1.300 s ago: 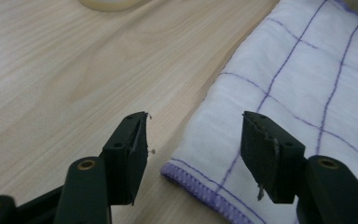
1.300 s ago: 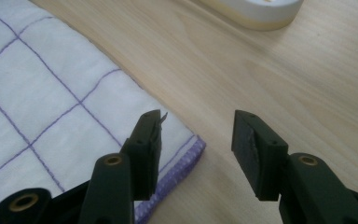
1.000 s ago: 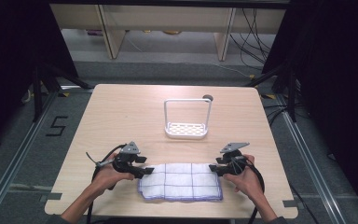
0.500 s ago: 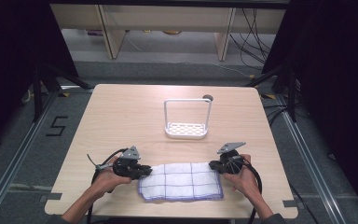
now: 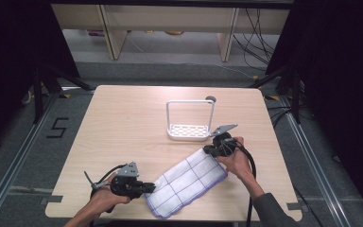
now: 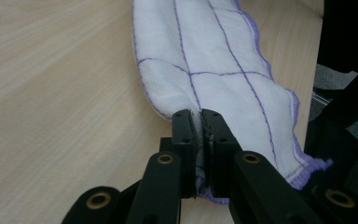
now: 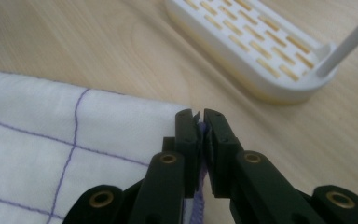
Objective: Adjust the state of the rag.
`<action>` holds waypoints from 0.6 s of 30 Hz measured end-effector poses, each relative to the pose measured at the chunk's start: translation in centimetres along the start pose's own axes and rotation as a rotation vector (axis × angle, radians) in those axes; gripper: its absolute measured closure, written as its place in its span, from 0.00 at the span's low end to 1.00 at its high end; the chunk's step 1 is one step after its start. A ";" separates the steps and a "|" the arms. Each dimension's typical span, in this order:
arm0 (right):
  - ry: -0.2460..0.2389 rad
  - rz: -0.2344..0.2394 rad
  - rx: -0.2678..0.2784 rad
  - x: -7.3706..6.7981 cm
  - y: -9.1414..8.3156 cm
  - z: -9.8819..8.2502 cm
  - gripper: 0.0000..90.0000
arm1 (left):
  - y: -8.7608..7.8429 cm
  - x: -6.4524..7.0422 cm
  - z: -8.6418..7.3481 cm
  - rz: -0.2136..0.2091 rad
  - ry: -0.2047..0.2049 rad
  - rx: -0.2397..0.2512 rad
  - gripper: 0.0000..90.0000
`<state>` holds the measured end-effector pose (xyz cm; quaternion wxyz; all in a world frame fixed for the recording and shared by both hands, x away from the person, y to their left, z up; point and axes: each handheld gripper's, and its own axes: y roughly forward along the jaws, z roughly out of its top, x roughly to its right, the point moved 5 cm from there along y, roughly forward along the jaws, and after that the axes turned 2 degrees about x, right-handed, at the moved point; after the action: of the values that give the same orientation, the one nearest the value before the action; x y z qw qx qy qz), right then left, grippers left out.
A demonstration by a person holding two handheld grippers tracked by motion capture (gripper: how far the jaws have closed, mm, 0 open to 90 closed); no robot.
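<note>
High view: cloth (image 5: 189,182) lay diagonally on the table (image 5: 123,132), left gripper (image 5: 147,188) clamping its near corner, right gripper (image 5: 208,150) clamping its far corner beside the white rack (image 5: 190,130).

The white rack (image 5: 190,122) stands just beyond the right tongs (image 5: 207,150); bare table (image 5: 123,127) lies open leftward.

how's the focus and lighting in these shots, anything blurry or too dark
High view: table evenly lit, surroundings nearly black, slightly soft. Left gripper view: cloth sharp mid-frame, near fingers soft. Right gripper view: white rack blurred behind, cloth bright.
</note>
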<state>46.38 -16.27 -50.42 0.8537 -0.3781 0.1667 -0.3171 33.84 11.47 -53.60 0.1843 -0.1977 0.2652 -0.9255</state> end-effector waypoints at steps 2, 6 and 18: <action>-0.006 -0.006 -0.004 -0.1 0.6 0.9 0.94 | 0.1 0.7 0.0 -0.017 -0.005 0.011 0.93; -0.047 0.010 0.000 -0.2 1.6 2.5 0.94 | 0.4 2.1 0.1 -0.038 0.019 0.021 0.93; -0.169 0.045 -0.003 -2.8 6.0 6.4 0.94 | 1.8 5.3 -0.1 -0.050 0.078 0.019 0.93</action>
<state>50.15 -7.89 -50.59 0.8709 -0.4010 0.1031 -0.2647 29.69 7.74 -53.21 0.1525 -0.1664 0.2586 -0.9393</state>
